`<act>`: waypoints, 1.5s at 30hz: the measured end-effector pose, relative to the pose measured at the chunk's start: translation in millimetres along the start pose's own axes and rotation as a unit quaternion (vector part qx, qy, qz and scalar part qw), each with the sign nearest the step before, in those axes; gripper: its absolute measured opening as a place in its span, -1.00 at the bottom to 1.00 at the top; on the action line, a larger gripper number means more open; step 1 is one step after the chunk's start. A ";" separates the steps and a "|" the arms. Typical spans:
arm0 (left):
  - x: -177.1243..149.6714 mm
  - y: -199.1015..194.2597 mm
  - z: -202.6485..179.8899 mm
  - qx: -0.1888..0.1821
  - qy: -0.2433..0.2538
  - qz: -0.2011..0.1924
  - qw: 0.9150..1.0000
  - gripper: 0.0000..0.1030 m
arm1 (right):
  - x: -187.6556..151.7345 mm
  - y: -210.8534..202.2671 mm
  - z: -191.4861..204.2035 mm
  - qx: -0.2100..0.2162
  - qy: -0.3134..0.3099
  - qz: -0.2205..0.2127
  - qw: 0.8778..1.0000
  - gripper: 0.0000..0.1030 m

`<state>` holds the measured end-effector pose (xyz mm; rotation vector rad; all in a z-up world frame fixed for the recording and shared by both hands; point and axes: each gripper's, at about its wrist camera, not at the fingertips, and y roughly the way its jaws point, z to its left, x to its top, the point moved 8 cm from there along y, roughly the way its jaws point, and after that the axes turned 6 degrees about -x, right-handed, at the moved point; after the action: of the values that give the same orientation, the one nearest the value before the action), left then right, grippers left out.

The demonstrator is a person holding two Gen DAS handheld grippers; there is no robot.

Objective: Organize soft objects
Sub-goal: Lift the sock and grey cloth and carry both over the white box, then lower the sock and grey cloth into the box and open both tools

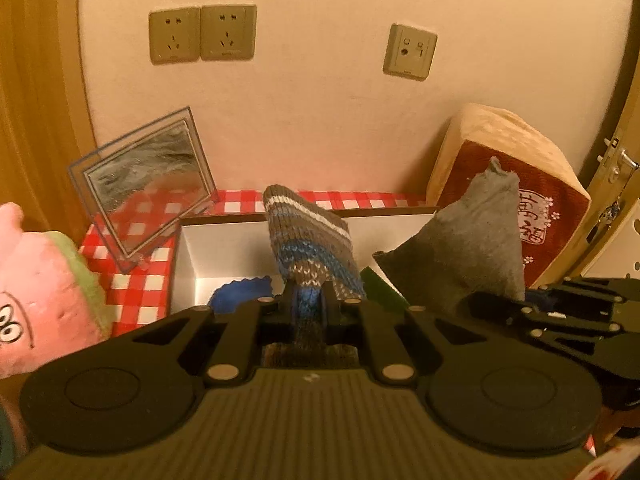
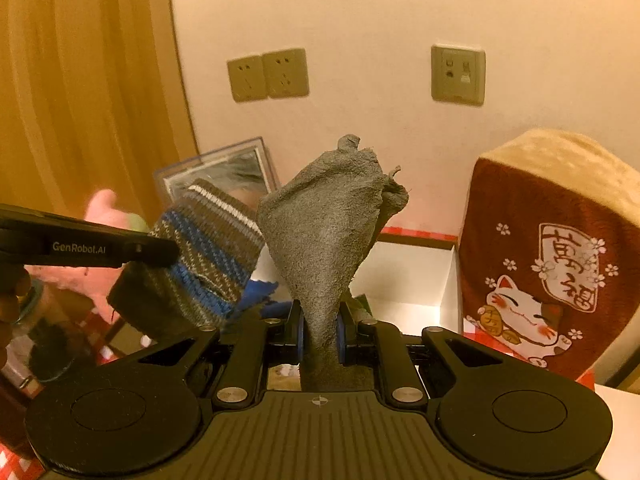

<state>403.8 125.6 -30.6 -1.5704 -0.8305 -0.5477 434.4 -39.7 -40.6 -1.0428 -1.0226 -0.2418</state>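
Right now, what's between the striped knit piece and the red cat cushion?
The grey cloth, pinched in the right gripper, stands between the striped knit piece and the cushion. Both wrist views show it.

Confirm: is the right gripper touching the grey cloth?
Touching. Right wrist view shows the right gripper shut on the grey cloth, pads pressing its lower end.

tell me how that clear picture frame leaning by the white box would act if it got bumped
The picture frame stands tilted on one edge, so it would probably tip over easily. It looks like rigid clear plastic, likely light and slippery on the checked cloth.
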 end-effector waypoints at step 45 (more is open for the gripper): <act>-2.6 53.9 46.4 0.031 -0.015 0.055 0.998 -0.19 | 6.9 91.1 -19.5 0.055 0.166 0.045 0.984 0.44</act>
<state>438.4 168.9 -75.1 -1.5606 -0.7718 -0.4153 504.7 -5.6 -91.9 -0.9101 -0.6794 -0.2725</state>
